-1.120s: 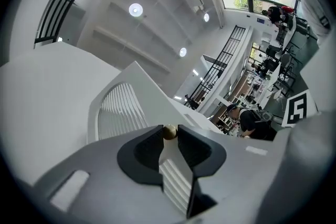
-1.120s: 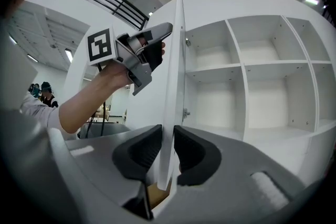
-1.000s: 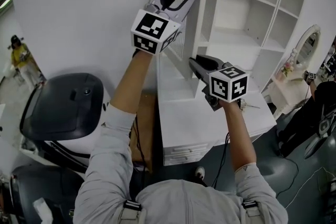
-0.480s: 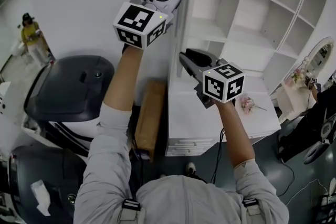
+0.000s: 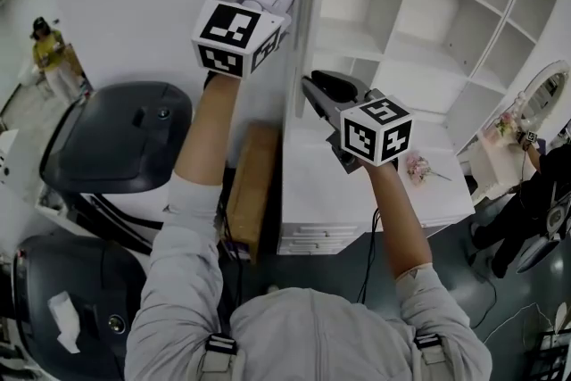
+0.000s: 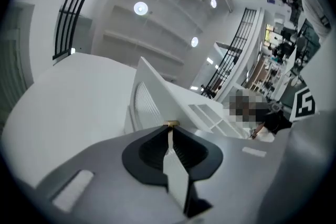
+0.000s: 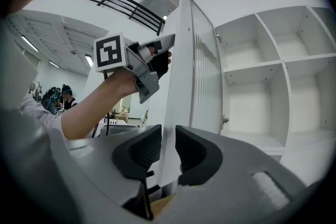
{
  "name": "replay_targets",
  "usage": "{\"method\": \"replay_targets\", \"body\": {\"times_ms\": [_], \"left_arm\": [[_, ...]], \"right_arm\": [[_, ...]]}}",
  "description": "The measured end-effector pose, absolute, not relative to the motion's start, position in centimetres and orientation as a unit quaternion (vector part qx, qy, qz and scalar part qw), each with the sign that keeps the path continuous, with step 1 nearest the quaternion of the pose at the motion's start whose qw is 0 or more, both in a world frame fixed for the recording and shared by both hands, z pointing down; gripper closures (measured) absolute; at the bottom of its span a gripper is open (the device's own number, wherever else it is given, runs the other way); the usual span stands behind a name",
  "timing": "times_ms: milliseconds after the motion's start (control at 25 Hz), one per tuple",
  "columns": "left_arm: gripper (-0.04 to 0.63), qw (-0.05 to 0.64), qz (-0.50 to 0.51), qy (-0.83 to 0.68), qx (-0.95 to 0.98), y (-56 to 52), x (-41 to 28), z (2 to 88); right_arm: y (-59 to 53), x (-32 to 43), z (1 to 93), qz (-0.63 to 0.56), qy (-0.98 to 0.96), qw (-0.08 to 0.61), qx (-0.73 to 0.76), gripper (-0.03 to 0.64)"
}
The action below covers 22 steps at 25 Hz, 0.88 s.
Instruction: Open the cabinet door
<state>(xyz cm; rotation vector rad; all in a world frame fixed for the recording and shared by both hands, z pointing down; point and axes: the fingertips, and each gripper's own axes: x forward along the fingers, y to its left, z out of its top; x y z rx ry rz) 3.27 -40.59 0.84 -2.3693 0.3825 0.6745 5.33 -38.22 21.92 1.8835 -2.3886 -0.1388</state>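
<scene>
Both grippers attend the cabinet door (image 7: pixel 202 71), already swung wide: nearest, the right gripper's (image 7: pixel 168 136) jaws, just narrowed slightly, stand apart with the door's edge in their gap, unpressed; farther up, the left gripper (image 6: pixel 170 128) has just closed onto its top corner, so easing it fully clear of the shelves (image 5: pixel 419 22) likely remains.
</scene>
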Motion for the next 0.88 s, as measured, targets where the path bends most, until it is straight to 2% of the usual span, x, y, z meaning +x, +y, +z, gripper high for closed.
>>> {"method": "replay_targets", "body": {"times_ms": [120,280,680,880], "left_arm": [[0.576,0.315,0.242,0.200,-0.896,-40.9,2.7,2.3],[0.578,0.298,0.225,0.247,-0.894,-40.3,1.9,5.2],[0.578,0.294,0.190,0.294,-0.890,-34.9,3.4,12.2],[0.578,0.258,0.143,0.276,-0.915,-33.5,6.7,18.7]], "right_arm": [[-37.0,6.7,21.8,-0.054,-0.779,0.035,0.624,0.594],[-34.5,10.1,21.8,-0.056,-0.769,0.023,0.637,0.615],[-27.9,20.1,24.1,-0.054,-0.727,0.034,0.684,0.615],[-25.0,23.7,26.7,-0.036,-0.715,0.037,0.697,0.615]]}}
